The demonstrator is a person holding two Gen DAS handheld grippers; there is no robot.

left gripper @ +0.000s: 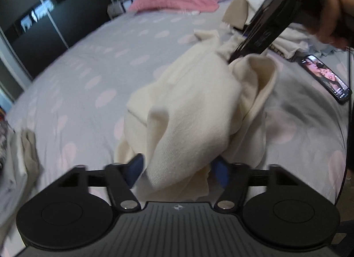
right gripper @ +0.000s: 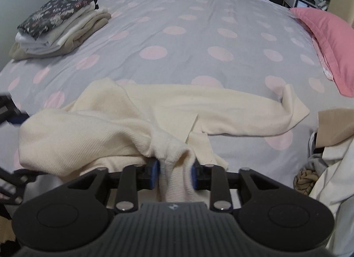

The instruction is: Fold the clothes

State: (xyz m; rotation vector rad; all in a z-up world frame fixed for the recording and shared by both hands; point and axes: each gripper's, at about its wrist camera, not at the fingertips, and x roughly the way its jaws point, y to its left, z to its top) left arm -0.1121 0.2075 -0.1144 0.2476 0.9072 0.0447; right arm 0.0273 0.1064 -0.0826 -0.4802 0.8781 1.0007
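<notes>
On the bed (right gripper: pixel 177 42), whose grey cover is dotted with pink spots, a cream garment (right gripper: pixel 124 122) is lying partly spread, one long sleeve stretching out toward the pink pillow (right gripper: pixel 327 42). The right tongs (right gripper: pixel 174 174) are pinching a bunched fold of that garment between their blue pads (right gripper: pixel 155 174), with the cloth filling the gap between them; the left wrist view is showing the same tongs reaching down into the fabric, carried by a hand (left gripper: pixel 329 13). The left tongs (left gripper: pixel 180 169) are standing half apart with a thick fold of the garment draping between their fingers; blur and the cloth itself are hiding the pads, so I cannot tell whether they are pressing on it. Near the far left corner of the bed a stack of folded clothes (right gripper: pixel 59 27) is sitting, topped by a dark floral piece. At the right edge a loose pile of unfolded laundry (right gripper: pixel 331 157) is waiting just beside the garment. A phone (left gripper: pixel 325 77) with a lit screen is lying on the cover near that pile.
</notes>
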